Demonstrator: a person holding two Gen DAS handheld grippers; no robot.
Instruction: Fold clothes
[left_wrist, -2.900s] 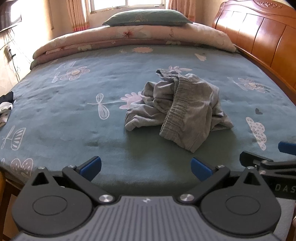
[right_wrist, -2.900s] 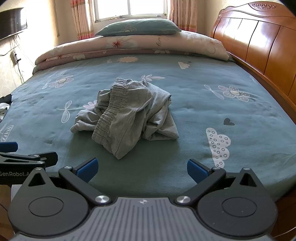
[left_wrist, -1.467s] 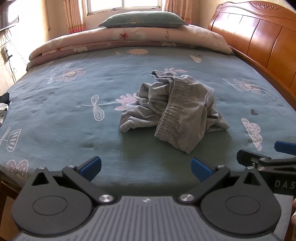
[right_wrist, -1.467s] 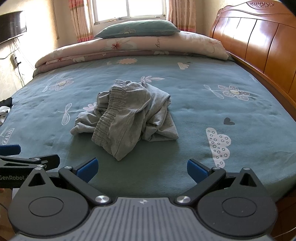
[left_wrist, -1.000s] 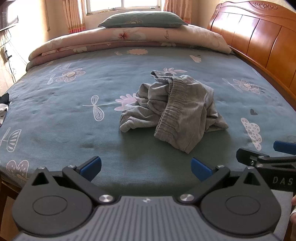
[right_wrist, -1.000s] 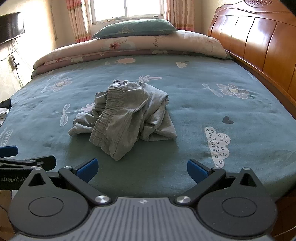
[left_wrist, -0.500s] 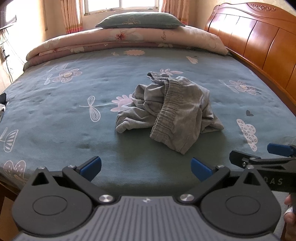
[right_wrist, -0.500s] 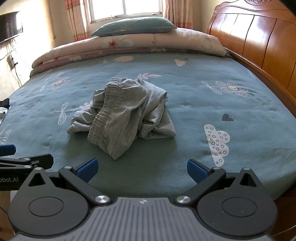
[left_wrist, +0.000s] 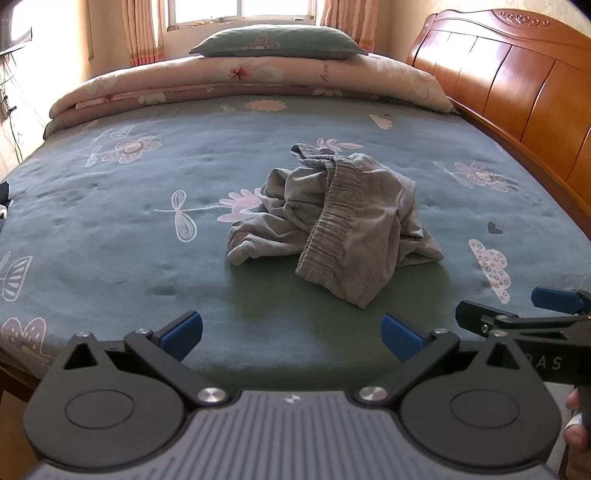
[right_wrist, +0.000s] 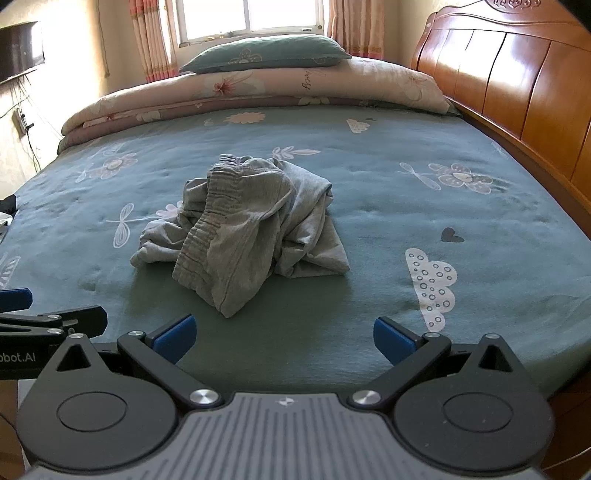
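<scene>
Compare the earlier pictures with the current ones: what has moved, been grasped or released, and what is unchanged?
Both open grippers, left gripper and right gripper, have edged forward toward the crumpled grey garment, which looks slightly nearer. Nothing was grasped or released. The garment's heap and the bed are unchanged.

Someone's bedroom at home: big bed (left_wrist: 110, 221) with wooden headboard (left_wrist: 517, 92), pillow (left_wrist: 277, 42), rolled quilt (left_wrist: 240, 81), curtained window (right_wrist: 243, 16).

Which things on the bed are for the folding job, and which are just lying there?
For the job:
- grey shorts, crumpled in a heap
- left gripper, open
- right gripper, open

Just there:
- green pillow
- folded floral quilt
- wooden headboard
- green bedsheet
</scene>
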